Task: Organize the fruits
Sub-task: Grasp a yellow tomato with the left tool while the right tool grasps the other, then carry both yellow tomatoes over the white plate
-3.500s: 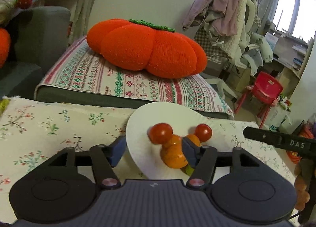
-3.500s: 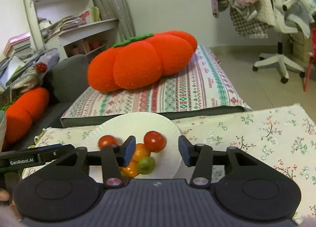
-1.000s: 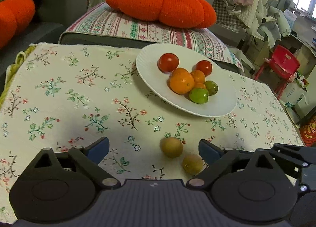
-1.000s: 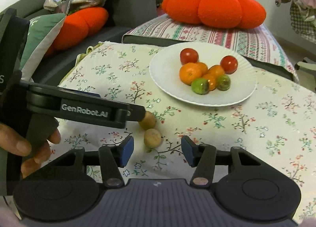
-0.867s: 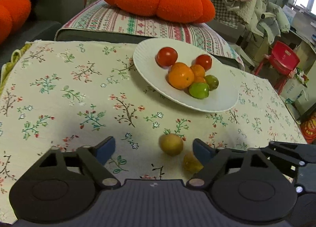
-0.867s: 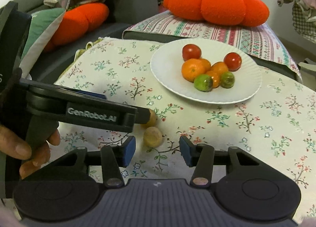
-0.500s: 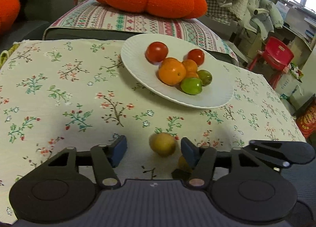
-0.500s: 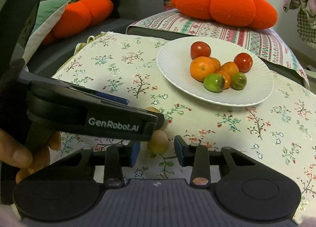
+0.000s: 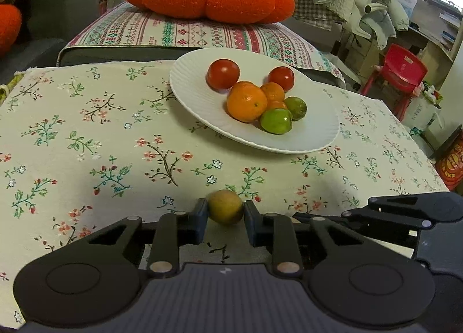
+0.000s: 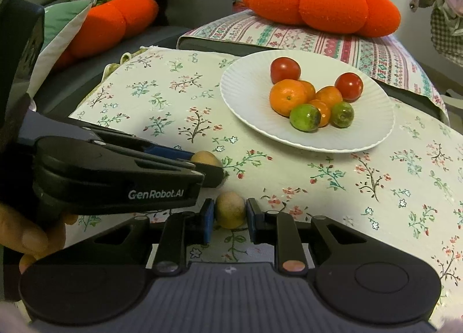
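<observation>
The left tongs (image 9: 225,215) tilt down, their jaws closing on a small brown fruit (image 9: 225,211) between them. Just beside, the right tongs (image 10: 230,217) clamp another brown fruit (image 10: 230,213). A hand (image 10: 24,234) grips the left handle.

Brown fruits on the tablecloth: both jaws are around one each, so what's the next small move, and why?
Probably lift both straight up. The right gripper is shut on its brown fruit; the left gripper is closing around the other brown fruit. The white plate lies ahead.
</observation>
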`<state>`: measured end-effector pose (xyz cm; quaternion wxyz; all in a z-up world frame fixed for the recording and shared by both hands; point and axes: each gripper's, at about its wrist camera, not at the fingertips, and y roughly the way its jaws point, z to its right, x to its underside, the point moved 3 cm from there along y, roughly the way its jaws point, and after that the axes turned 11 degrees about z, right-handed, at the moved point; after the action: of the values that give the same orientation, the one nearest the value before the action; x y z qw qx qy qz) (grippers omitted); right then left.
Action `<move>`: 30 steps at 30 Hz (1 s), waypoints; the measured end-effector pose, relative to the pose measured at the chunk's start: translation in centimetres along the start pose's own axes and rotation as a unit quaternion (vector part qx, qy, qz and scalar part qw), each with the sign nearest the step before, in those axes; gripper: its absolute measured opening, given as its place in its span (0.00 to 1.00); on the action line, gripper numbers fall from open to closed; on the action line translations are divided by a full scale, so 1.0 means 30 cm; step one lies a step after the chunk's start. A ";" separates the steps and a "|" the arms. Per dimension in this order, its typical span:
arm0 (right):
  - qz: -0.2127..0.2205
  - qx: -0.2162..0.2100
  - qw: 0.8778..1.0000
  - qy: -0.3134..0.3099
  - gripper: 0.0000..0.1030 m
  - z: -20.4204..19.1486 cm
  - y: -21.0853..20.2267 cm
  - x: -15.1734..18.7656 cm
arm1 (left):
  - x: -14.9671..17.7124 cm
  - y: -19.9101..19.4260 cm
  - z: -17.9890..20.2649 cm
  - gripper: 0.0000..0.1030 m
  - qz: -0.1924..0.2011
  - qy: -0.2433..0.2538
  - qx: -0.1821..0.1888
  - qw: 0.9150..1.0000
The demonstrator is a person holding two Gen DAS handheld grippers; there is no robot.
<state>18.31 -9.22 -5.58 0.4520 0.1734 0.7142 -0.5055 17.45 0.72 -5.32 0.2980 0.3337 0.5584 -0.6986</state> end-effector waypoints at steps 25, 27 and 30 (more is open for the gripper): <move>0.042 0.004 0.998 0.038 0.20 0.062 -0.087 -0.075 | -0.072 -0.075 0.032 0.18 0.045 0.033 -0.015 0.998; 0.045 0.005 0.998 0.043 0.20 0.070 -0.094 -0.079 | -0.077 -0.082 0.035 0.18 0.049 0.036 -0.016 0.998; 0.049 0.007 0.998 0.044 0.20 0.074 -0.099 -0.080 | -0.084 -0.093 0.035 0.18 0.053 0.033 -0.014 0.998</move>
<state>18.54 -11.93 -2.12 0.4430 0.2334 0.7204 -0.4799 16.63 0.35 -1.51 0.3208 0.3812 0.5595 -0.6624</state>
